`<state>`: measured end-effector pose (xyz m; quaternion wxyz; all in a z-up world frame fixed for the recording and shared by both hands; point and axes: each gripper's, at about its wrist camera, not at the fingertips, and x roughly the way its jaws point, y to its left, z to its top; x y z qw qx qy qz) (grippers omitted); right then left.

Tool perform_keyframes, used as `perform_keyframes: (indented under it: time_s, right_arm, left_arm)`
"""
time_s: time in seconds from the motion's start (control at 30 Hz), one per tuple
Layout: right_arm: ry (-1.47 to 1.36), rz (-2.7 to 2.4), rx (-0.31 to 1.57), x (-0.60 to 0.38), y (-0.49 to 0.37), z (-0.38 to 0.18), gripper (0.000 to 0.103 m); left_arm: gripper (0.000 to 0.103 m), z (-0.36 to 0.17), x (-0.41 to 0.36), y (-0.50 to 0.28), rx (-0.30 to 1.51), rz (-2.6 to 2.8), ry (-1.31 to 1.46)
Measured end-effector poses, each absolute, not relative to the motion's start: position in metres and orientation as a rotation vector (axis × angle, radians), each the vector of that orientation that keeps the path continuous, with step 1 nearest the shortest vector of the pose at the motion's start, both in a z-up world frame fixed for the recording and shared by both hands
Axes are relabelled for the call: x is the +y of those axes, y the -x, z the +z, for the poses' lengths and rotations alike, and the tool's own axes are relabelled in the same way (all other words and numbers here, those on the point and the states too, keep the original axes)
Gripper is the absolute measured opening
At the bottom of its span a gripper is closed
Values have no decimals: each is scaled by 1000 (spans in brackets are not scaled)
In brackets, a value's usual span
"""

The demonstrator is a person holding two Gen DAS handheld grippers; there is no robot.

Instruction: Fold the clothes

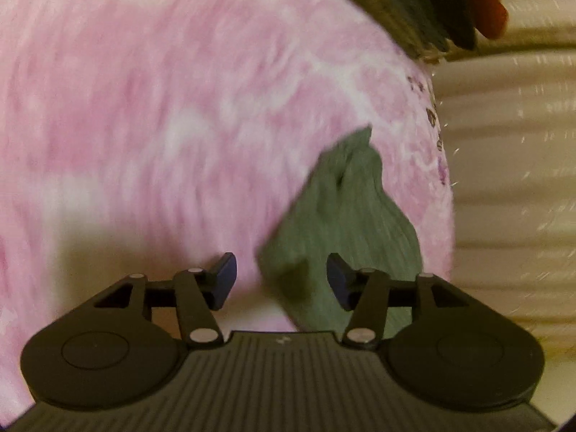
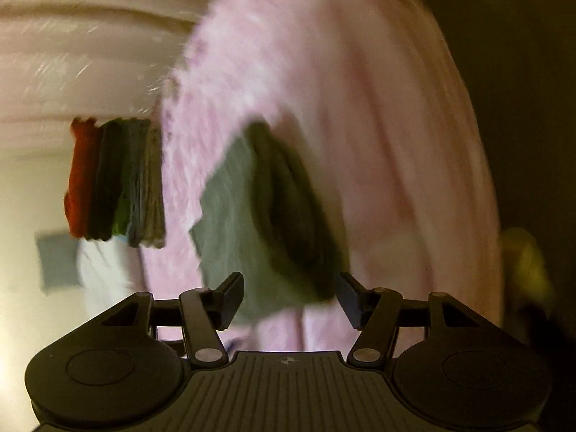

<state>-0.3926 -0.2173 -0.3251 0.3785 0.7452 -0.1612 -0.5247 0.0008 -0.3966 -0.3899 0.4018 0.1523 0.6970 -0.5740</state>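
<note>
A grey-green cloth [image 1: 338,223] lies crumpled on a pink fuzzy blanket [image 1: 162,126]. My left gripper [image 1: 281,282] is open, its jaws wide apart, with the cloth's near corner lying between and just past the fingertips. In the right wrist view the same cloth [image 2: 252,230] lies partly folded over on the pink blanket [image 2: 342,108]. My right gripper [image 2: 289,300] is open, its jaws on either side of the cloth's near edge. Both views are motion-blurred.
A stack of folded clothes [image 2: 115,180] in red, dark green, grey and beige sits at the blanket's edge; it also shows in the left wrist view [image 1: 424,3]. A cream ribbed surface [image 1: 511,180] lies beside the blanket. A yellow object [image 2: 525,262] is at the right.
</note>
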Motion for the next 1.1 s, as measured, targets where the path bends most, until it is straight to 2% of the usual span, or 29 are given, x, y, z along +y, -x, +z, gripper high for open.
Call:
perform_keyframes:
  time_s: [0.03,0.07,0.17,0.2,0.23,0.27,0.3,0.43,0.6,0.7,0.73,0.77,0.8,0.83,0.9,1.1]
  right_arm:
    - [-1931,-1328,-459,-216,389,-332,60]
    - [-1938,-1331,-506,-217,387,-338,60]
    - [-1888,-1416,-559,-226,385,-353,60]
    - [-1881,-1441,-572,-228,386,-357,55]
    - [-1878,-1448,-576,-230,387,-358,19]
    - [-1872,-1454,-542,-234,389,-356,13]
    - [-1853,-1463,-495,-238,392,-351,10]
    - [-1740,-1494,-345,-243,411,-314,7]
    - [-1587,-1557,-89,-251,427,-298,7]
    - [-1601,-1555,-36,-251,426,-323,8]
    - [-1608,-1550,-44,-250,428,-326,16]
    - [-1614,-1548,-52,-250,431,-325,43]
    - [-1608,-1556,-43,-249,434,-321,53]
    - [-1584,-1571,-19,-249,437,-316,57]
    - [-1517,-1585,47,-254,442,-305,57]
    - [-1340,-1560,108,-282,444,-288,57]
  left_arm:
    - [59,-394,-388,-1,1809,-1417,-357]
    - [60,-399,-383,2,1838,-1389,-332]
    - [58,-407,-386,11,1828,-1379,-255]
    - [30,-406,-389,13,1808,-1397,-266]
    - [3,-405,-391,14,1788,-1414,-276]
    - [3,-403,-393,15,1778,-1428,-282]
    - [2,-400,-393,13,1780,-1441,-282]
    - [2,-379,-381,14,1765,-1542,-303]
    - [4,-389,-347,25,1795,-1541,-340]
    - [12,-407,-336,24,1810,-1477,-362]
    - [15,-406,-337,20,1826,-1468,-347]
    - [16,-402,-340,17,1811,-1473,-360]
    - [17,-394,-344,15,1759,-1496,-402]
    - [19,-386,-349,13,1695,-1526,-449]
    - [22,-369,-361,4,1579,-1585,-523]
    - [20,-338,-419,23,1274,-1852,-679]
